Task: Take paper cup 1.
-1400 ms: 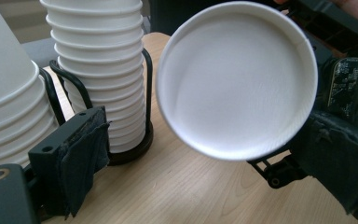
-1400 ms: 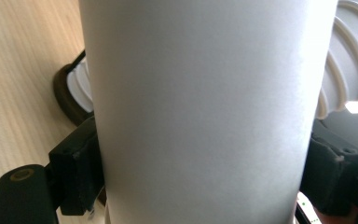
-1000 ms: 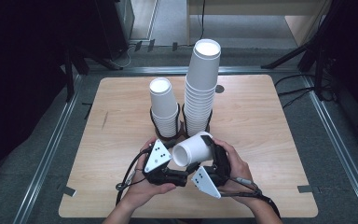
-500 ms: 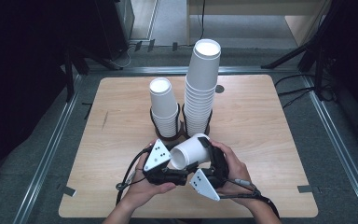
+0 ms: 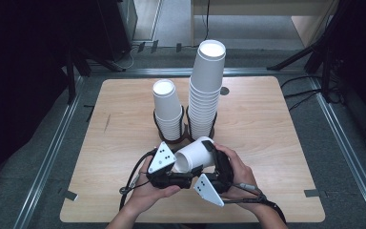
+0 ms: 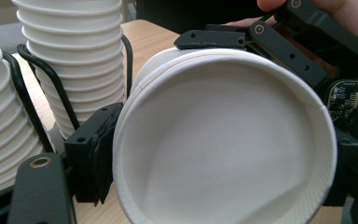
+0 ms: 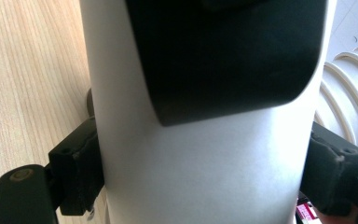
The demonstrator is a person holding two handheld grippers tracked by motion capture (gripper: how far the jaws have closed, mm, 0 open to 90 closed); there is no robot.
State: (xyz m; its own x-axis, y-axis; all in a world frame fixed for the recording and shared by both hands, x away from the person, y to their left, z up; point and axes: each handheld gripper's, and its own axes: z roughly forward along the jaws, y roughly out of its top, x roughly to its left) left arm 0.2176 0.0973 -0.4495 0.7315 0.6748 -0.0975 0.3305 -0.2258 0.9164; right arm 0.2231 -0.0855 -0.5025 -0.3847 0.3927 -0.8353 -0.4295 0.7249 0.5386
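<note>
Paper cup (image 5: 195, 155) on its side above the tabletop (image 5: 276, 129), near two cup stacks (image 5: 205, 90). Right gripper (image 5: 214, 167) jaws pinching its body; left gripper (image 5: 171, 167) jaws just closing on its rim.

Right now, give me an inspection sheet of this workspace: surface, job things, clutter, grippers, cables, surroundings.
Surface: light wooden tabletop, bare at the edges.
Job's things: white paper cup on its side, held between both grippers; short stack of white paper cups and tall stack of white paper cups, each in a black wire holder.
Clutter: nothing seen.
Grippers: right gripper clamped on the cup's body; left gripper has just been closing, fingers at the rim.
Cables: black cable trailing from the left gripper.
Surroundings: grey floor, metal rails.
</note>
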